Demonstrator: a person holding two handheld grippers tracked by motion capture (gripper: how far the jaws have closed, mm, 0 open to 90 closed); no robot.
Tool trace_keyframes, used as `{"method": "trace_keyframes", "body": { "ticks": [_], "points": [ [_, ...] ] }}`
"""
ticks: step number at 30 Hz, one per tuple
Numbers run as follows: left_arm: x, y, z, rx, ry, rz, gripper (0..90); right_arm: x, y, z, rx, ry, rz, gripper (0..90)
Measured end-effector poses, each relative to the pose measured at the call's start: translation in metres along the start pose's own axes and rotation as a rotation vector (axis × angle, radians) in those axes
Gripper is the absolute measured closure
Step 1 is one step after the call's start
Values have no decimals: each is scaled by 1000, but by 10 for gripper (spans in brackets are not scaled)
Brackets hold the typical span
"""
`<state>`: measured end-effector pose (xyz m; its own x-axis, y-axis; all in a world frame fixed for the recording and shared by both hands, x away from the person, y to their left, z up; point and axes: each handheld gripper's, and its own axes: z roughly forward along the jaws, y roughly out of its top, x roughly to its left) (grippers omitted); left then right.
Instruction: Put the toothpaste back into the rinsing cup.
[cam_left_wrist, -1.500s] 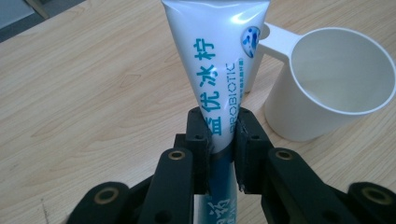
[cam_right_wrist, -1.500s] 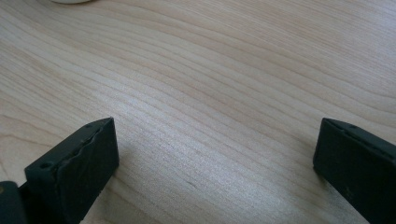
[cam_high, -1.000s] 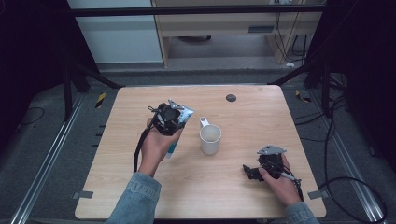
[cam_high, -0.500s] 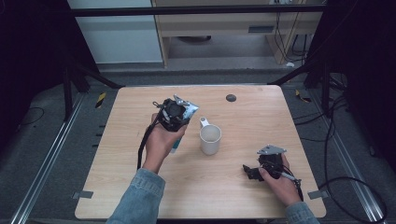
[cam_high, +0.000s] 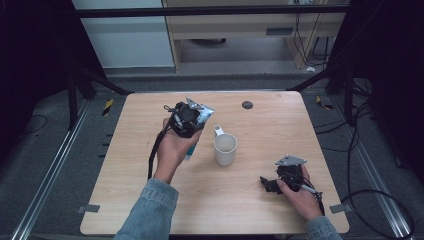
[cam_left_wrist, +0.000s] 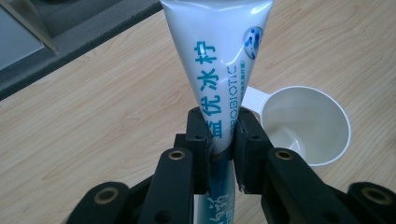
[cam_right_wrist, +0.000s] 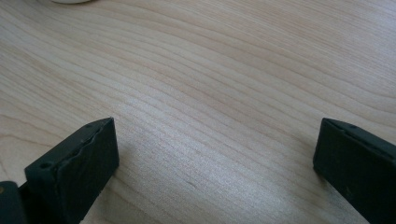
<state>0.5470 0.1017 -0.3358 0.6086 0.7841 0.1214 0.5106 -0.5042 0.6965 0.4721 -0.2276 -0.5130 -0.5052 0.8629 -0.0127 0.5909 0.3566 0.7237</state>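
The right gripper (cam_high: 270, 184) rested low on the wooden table (cam_high: 280, 125), jaws spread wide. The white mug (cam_left_wrist: 306, 123) stood empty mid-table. Just beside it, the left gripper (cam_left_wrist: 219, 135) pinched a white toothpaste tube (cam_left_wrist: 217, 56), its long axis running away from the camera, flat crimped end farthest.

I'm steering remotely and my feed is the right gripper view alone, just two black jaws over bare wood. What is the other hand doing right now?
Observer: The left gripper is shut on a white toothpaste tube, clamped partway along its length.
Operator: Anything near it that I should know about?
Observer: A white mug stands upright mid-table, just to the right of the tube; it looks empty inside.
Operator: And where does my own gripper sit on the table?
Observer: The right gripper is low over the table's near right part, jaws open, apart from the mug.
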Motion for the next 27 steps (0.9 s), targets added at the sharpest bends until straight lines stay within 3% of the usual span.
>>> {"method": "trace_keyframes", "body": {
  "ticks": [10,27],
  "points": [
    [0,1,0,1,-4,1,777,0,0,0,0,0,2,4],
    [-7,21,-16,-79,0,-5,777,0,0,0,1,-1,4,4]
  ]
}}
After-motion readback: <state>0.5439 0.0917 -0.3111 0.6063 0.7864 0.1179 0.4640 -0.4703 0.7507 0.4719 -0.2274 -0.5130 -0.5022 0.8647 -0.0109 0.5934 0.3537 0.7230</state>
